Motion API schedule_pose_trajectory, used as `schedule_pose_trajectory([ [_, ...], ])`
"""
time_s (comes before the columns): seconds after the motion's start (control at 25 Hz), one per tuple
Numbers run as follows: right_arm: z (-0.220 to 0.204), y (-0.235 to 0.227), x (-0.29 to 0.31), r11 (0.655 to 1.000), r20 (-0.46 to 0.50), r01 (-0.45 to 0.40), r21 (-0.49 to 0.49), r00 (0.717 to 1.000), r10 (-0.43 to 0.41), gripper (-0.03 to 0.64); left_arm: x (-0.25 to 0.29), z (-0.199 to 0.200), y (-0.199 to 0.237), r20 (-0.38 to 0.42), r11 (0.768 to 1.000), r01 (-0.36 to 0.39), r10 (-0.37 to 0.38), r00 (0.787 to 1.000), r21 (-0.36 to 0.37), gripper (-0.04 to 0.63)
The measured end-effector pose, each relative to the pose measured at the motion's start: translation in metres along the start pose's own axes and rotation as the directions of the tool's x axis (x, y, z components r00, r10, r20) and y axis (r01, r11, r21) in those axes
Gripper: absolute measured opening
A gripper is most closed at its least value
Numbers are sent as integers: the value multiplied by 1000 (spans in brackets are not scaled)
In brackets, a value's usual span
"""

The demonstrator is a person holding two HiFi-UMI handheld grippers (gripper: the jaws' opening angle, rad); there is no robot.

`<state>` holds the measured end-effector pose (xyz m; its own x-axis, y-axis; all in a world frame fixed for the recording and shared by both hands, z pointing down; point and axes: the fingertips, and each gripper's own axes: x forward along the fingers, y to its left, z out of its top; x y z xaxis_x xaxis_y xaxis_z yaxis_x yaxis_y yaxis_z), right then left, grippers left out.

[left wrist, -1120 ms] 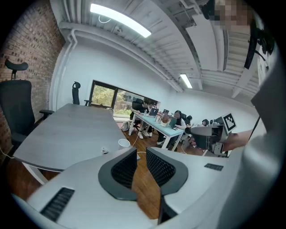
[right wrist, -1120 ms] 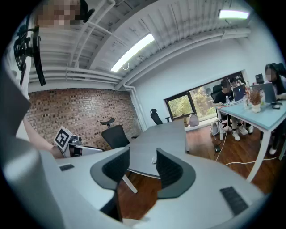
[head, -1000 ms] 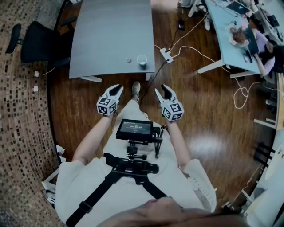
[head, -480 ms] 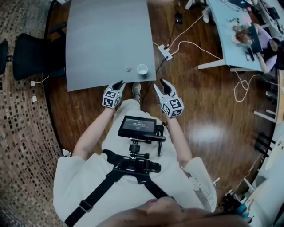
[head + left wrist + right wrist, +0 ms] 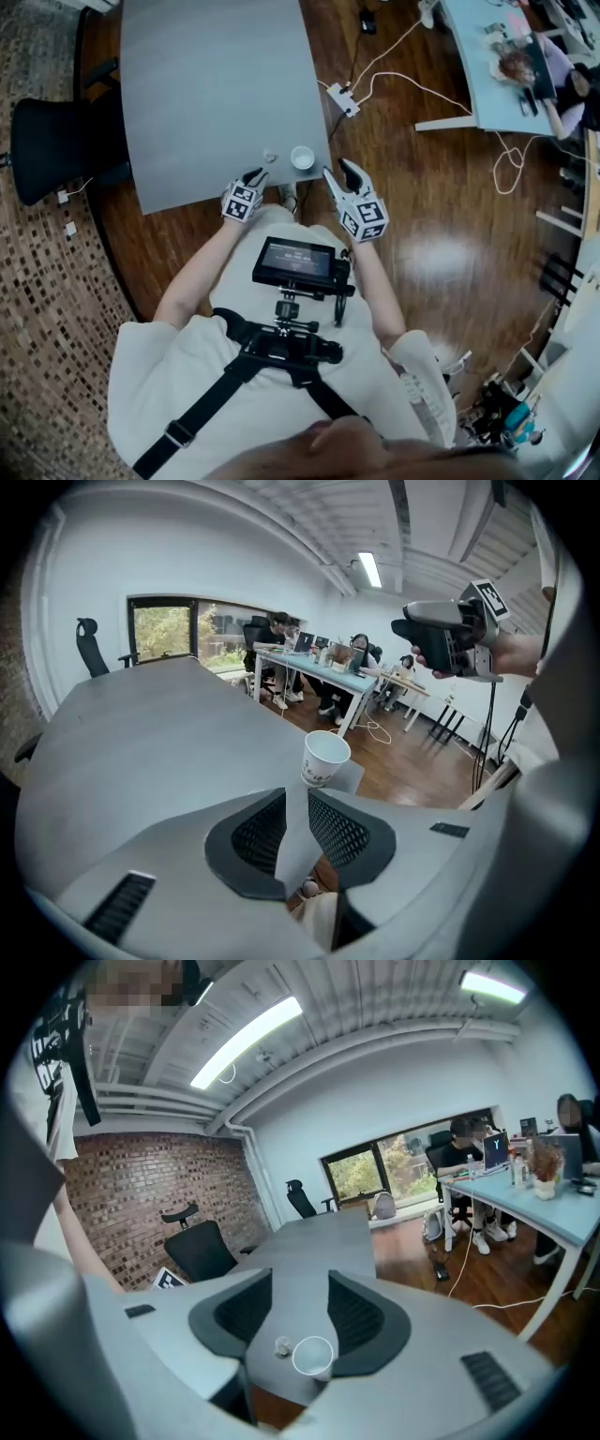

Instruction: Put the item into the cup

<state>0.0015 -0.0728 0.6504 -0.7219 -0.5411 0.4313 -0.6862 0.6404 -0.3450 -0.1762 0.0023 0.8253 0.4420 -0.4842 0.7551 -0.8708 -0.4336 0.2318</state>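
Item (image 5: 270, 155): small pale crumpled lump, seen just left of white paper cup (image 5: 302, 157) on worktop (image 5: 206, 84). Left gripper (image 5: 253, 174) fingers narrow, just opening, empty; right gripper (image 5: 337, 171) fingers wide, empty.

There is one white paper cup (image 5: 302, 157), one small pale crumpled item (image 5: 270, 156) and one grey rectangular table (image 5: 216, 84). There are two grey hand-held grippers, the left gripper (image 5: 251, 175) and the right gripper (image 5: 337, 169). Also in view are two black swivel office chairs (image 5: 199, 1246) (image 5: 302, 1196), one white power strip (image 5: 341, 99) and one black chest-mounted screen (image 5: 292, 262).
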Motion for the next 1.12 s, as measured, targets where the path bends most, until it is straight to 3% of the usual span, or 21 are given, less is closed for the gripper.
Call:
schedule_pose_trajectory([
  [0.2,5,-11,11,999,11,40,10,999,-40,199,31,-6,15,-82,998,27,-23,996,49,77],
  [0.6,-1,-26,14,993,2,106,53,994,-106,199,65,-27,34,-219,999,29,-24,975,19,86],
  [1.12,-1,-46,27,993,-14,103,52,995,-102,199,96,-46,53,-352,999,10,4,936,38,86],
])
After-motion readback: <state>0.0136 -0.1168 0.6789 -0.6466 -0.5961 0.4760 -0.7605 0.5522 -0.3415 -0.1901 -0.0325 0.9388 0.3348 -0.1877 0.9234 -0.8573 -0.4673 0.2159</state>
